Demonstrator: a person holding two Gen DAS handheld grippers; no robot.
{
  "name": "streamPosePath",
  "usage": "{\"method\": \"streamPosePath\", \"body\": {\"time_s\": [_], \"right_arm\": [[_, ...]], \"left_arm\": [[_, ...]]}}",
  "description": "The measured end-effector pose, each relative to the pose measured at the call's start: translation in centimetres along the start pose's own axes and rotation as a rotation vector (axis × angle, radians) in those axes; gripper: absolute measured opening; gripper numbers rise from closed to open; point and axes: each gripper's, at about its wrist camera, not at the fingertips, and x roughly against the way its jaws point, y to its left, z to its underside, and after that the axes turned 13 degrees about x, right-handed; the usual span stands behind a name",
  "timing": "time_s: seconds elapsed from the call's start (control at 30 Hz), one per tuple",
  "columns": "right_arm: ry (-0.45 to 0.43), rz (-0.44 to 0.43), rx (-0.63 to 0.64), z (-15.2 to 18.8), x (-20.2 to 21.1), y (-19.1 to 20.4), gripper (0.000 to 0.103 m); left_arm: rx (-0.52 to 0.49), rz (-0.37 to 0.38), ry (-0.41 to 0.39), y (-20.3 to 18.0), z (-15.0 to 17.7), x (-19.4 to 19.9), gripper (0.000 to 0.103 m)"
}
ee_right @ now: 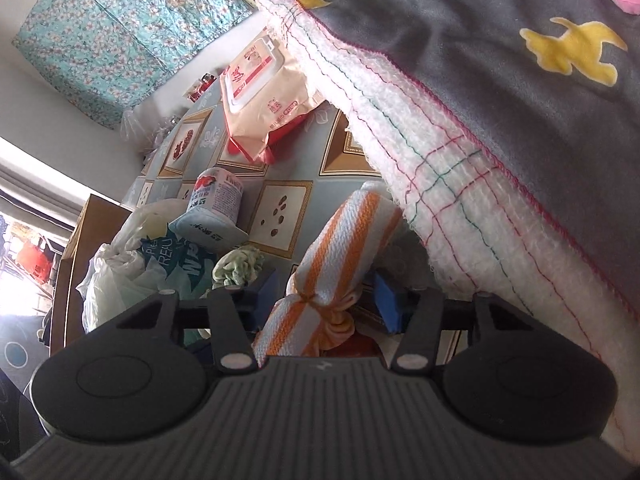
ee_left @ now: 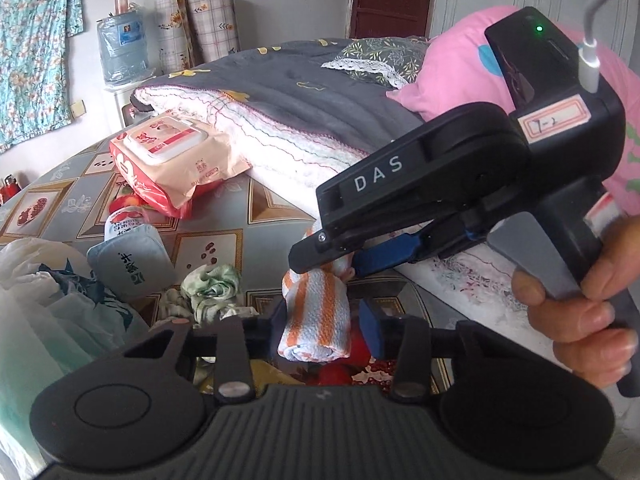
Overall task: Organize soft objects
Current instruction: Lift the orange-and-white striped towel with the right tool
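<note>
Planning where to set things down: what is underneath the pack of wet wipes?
The pack of wet wipes lies on the patterned tablecloth, its far edge against the folded blanket. Something red shows under its near edge; the rest is covered.

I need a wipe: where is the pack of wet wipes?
The pack of wet wipes lies on the patterned tablecloth, upper left in the left wrist view, against the folded quilt and beyond the milk carton.
</note>
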Motion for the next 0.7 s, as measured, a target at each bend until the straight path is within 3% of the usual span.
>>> {"method": "streamPosePath", "body": {"time_s": [0.4, 0.7], "right_arm": [[-0.018, -0.014, 0.046, 0.3, -0.7, 0.9, 0.036], [-0.108, 0.003, 0.142, 0.3, 3.4, 3.8, 0.036]], "left_arm": [[-0.017, -0.069, 0.049, 0.0, -0.4, -1.8, 0.038], [-0.032, -0.066, -0.046, -1.0, -0.9, 2.0, 0.037]]}}
